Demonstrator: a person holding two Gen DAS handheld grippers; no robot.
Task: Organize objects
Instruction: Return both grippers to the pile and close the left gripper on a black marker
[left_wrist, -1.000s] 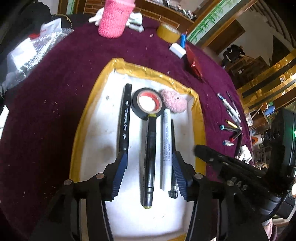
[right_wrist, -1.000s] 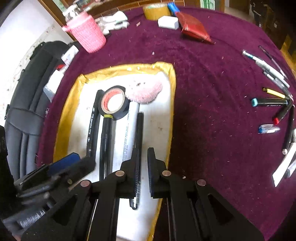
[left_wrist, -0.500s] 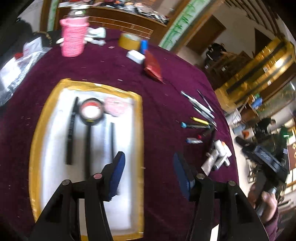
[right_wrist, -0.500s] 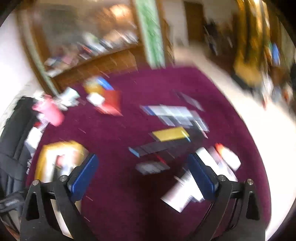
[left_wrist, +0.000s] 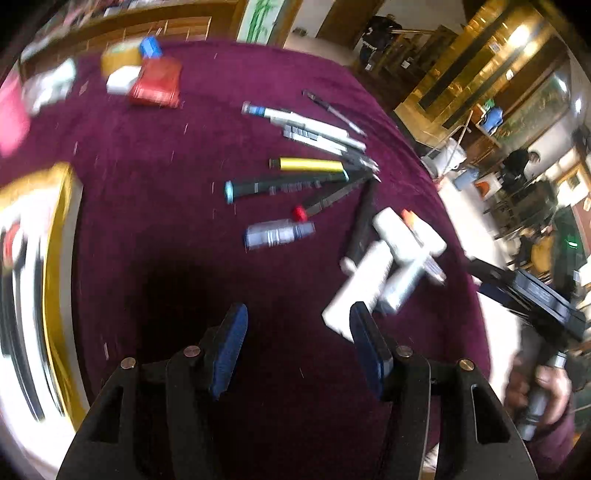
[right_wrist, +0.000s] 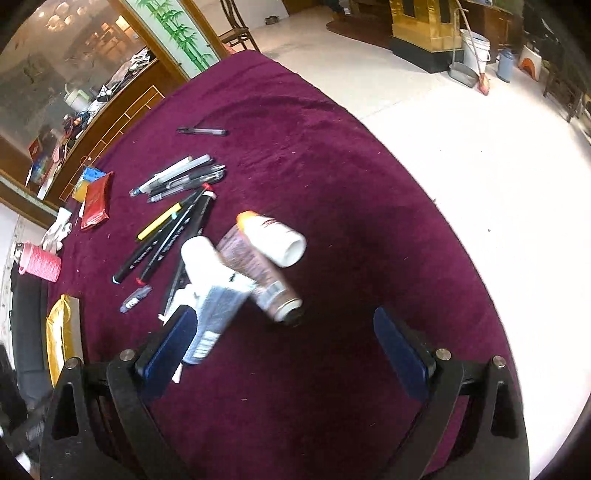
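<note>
A pile of tubes (right_wrist: 240, 273) lies on the maroon cloth just ahead of my right gripper (right_wrist: 291, 347), which is open and empty. Pens and markers (right_wrist: 173, 206) fan out to the tubes' left. In the left wrist view the tubes (left_wrist: 388, 266) lie ahead right of my left gripper (left_wrist: 299, 332), which is open and empty above the cloth. The pens (left_wrist: 306, 162) lie beyond. The yellow-edged white tray (left_wrist: 55, 258) with black markers is at the left edge. The right gripper's body (left_wrist: 535, 295) shows at the right.
A red packet (left_wrist: 159, 85), a tape roll (left_wrist: 120, 57) and a white eraser (left_wrist: 120, 79) lie at the far side. A pink cup (right_wrist: 40, 264) stands at the far left. The table edge (right_wrist: 461, 229) curves close on the right, floor beyond.
Both grippers have swung right, away from the tray toward the pens and tubes. The right gripper went from nearly shut over the tray to wide open.
</note>
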